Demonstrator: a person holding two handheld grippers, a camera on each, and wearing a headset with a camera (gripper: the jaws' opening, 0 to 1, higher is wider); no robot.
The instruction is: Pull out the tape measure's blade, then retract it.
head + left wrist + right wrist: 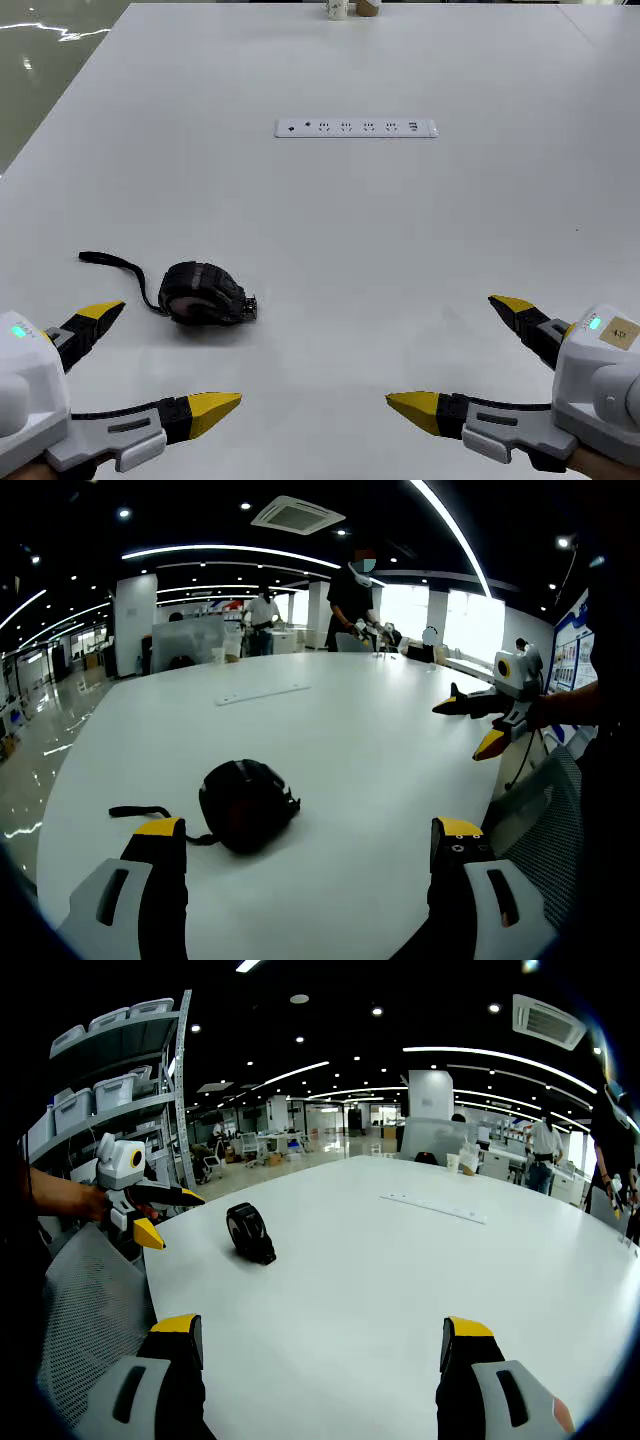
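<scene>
A black tape measure (205,293) lies on the white table (380,220), its black wrist strap (115,265) trailing to the left; its blade is not pulled out. In the left gripper view the tape measure (247,803) sits just ahead between the jaws, and in the right gripper view the tape measure (251,1231) lies far off to the left. My left gripper (165,358) is open at the bottom left, just short of the tape measure. My right gripper (462,355) is open at the bottom right, well apart from it. Both hold nothing.
A white power strip (356,127) lies flat further back on the table. Two small cups (350,8) stand at the far edge. Beyond the table's left edge is shiny floor (40,60). People stand at desks in the background (352,595).
</scene>
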